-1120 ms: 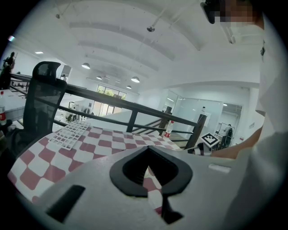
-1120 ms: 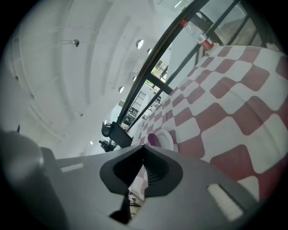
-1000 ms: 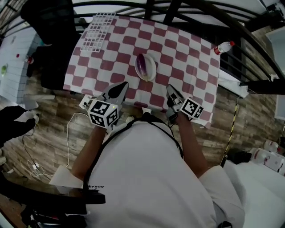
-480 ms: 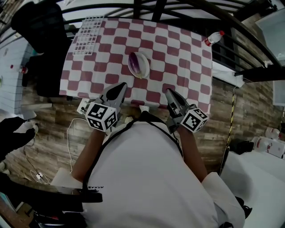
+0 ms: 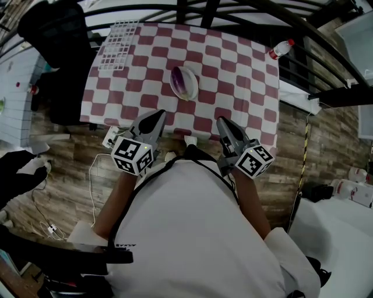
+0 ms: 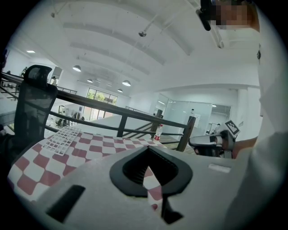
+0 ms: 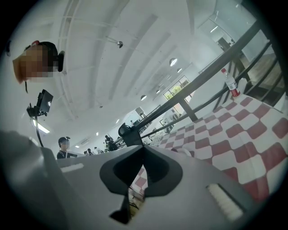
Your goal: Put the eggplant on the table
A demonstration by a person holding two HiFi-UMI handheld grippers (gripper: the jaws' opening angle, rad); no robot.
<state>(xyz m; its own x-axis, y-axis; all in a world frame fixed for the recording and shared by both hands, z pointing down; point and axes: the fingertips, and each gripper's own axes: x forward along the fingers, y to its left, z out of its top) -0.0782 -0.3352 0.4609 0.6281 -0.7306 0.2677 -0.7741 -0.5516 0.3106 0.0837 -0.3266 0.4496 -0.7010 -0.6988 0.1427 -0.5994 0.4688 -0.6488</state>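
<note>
A purple eggplant lies on a white plate in the middle of the red-and-white checkered table. Both grippers hover at the table's near edge, short of the plate and apart from it. My left gripper points at the table from the plate's near left, jaws shut and empty; its joined tips show over the cloth. My right gripper sits at the near right, also shut on nothing, tips together. The eggplant is hidden behind the jaws in both gripper views.
A white wire grid lies on the table's far left corner. A plastic bottle with a red cap stands beyond the far right corner. A black railing runs behind the table, and a black chair stands at the left.
My right gripper has lifted and rolled a little at the table's near edge. The left one has crept slightly forward. The eggplant stays on its plate.
</note>
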